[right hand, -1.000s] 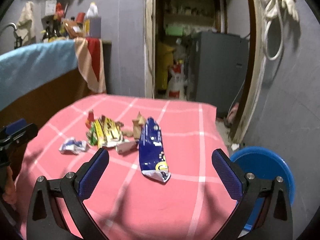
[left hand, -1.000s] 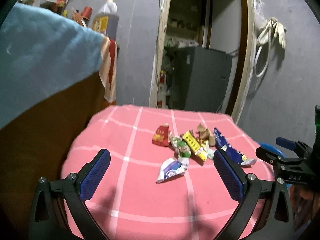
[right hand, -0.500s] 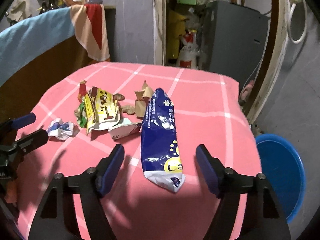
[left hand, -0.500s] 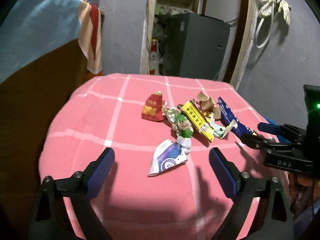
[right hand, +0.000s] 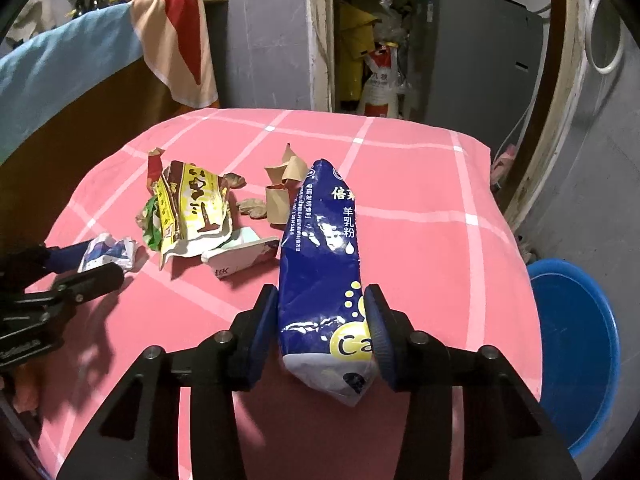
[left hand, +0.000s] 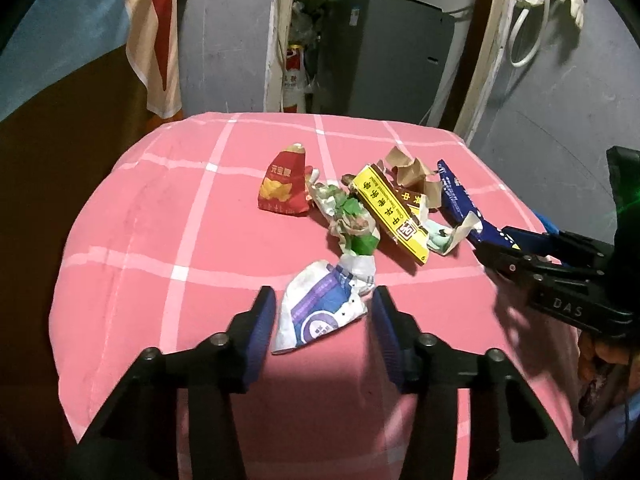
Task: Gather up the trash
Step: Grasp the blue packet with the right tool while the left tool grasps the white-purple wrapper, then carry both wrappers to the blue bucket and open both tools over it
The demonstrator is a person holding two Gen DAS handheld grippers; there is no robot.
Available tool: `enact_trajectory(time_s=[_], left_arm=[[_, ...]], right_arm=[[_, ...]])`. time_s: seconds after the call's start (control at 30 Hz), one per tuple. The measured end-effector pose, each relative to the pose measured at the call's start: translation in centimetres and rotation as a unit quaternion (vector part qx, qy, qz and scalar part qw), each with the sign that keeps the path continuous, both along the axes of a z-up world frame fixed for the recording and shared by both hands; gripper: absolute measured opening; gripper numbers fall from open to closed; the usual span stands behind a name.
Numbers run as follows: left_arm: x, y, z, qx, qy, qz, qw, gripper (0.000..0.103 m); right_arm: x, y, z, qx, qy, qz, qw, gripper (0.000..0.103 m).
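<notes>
A crumpled white-and-purple wrapper (left hand: 324, 312) lies on the pink checked cloth (left hand: 160, 220). My left gripper (left hand: 323, 294) is closing around it, and its blue pads (left hand: 262, 332) stand just short of its sides. In the right wrist view a long blue milk-powder bag (right hand: 320, 248) lies lengthwise. My right gripper (right hand: 320, 292) is closing on the bag's near end, and both pads touch it. A red snack bag (left hand: 284, 188), a green wrapper (left hand: 352, 220), a yellow wrapper (left hand: 394, 216) and brown paper scraps (left hand: 408, 168) lie between the two.
A blue plastic basin (right hand: 572, 344) sits on the floor to the right of the table. A brown cabinet draped with blue and striped cloths (left hand: 52, 52) stands close on the left. A doorway with a grey appliance (left hand: 384, 52) is behind.
Both grippers came forward and down over the table and their jaws narrowed from wide open. The wrapper now sits between the left pads and the blue bag between the right pads.
</notes>
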State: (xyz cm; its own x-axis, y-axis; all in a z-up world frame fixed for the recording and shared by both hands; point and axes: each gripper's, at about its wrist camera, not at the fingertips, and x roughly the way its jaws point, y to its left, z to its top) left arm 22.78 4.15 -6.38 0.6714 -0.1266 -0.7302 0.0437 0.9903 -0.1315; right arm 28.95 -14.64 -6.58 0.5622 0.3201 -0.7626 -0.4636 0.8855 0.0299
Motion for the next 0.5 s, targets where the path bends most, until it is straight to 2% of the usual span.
enact_trajectory(time_s=[0.23,0.37,0.5], left_arm=[[-0.2,-0.4,0.2,-0.005,-0.001,-0.001,1.0,0.023],[-0.6,-1.0,0.3,-0.009,-0.007,-0.004,0.9999,0.019],[-1.5,-1.9,1.0,-0.028,-0.023,-0.01,0.9993,0.019]], right_arm=[[-1.2,-1.2,0.3,0.036,-0.004,-0.006,0.999,0.041],[-2.0,-2.0,0.6,0.046,-0.013,-0.012,0.999,0.041],[-3.1,-3.0,1.0,0.064,-0.022,-0.018,0.998,0.041]])
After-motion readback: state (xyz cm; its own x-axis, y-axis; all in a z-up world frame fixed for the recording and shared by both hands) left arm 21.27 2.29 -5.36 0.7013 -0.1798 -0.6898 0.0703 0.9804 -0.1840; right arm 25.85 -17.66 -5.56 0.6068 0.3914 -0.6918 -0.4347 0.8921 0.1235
